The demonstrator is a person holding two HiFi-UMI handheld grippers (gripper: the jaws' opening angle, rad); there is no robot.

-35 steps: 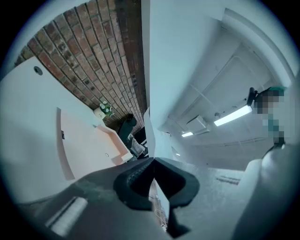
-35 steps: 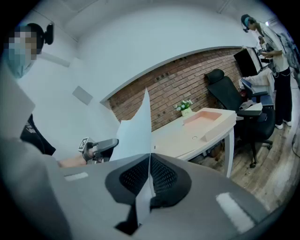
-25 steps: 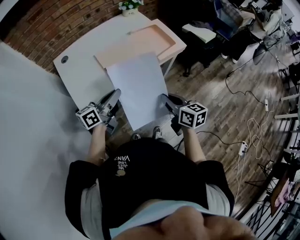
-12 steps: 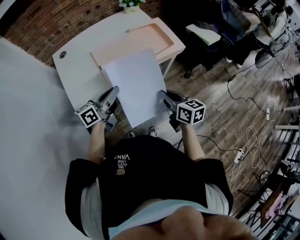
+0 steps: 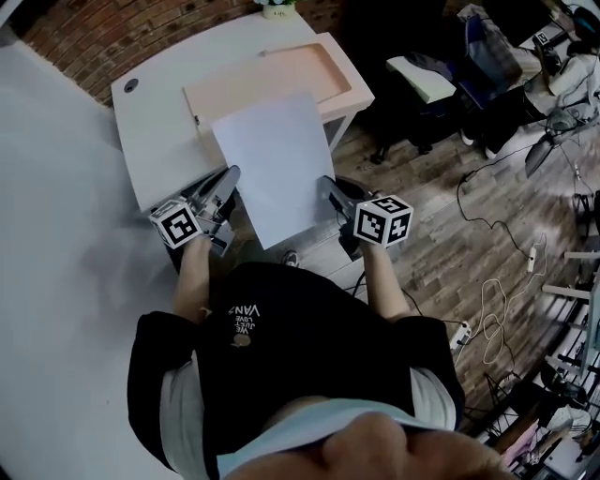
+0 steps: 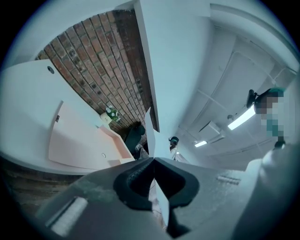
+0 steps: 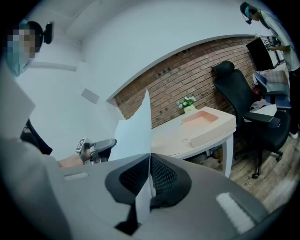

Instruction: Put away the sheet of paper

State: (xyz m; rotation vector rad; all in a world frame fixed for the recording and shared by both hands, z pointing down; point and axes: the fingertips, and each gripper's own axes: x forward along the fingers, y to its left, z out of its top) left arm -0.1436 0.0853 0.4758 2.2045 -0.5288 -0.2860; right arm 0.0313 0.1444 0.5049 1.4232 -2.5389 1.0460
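A white sheet of paper (image 5: pixel 275 164) hangs flat in the air in front of me, its far end over the near edge of the white table (image 5: pixel 164 122). My left gripper (image 5: pixel 232 175) is shut on the sheet's left edge and my right gripper (image 5: pixel 324 185) is shut on its right edge. In the left gripper view the sheet (image 6: pixel 149 126) shows edge-on, pinched between the jaws. The right gripper view has the sheet (image 7: pixel 136 129) rising from the closed jaws, with the left gripper (image 7: pixel 111 142) beyond it. A shallow pale pink tray (image 5: pixel 323 70) lies on the table past the sheet.
A small potted plant (image 5: pixel 277 9) stands at the table's far edge by the brick wall (image 5: pixel 112 37). A black office chair (image 7: pixel 239 93) and other chairs stand to the right on the wooden floor (image 5: pixel 441 216), where cables lie. A white wall is on my left.
The sheet and both grippers sit slightly higher in the head view, with the table and tray shifted a little right. Both grips on the sheet are unchanged.
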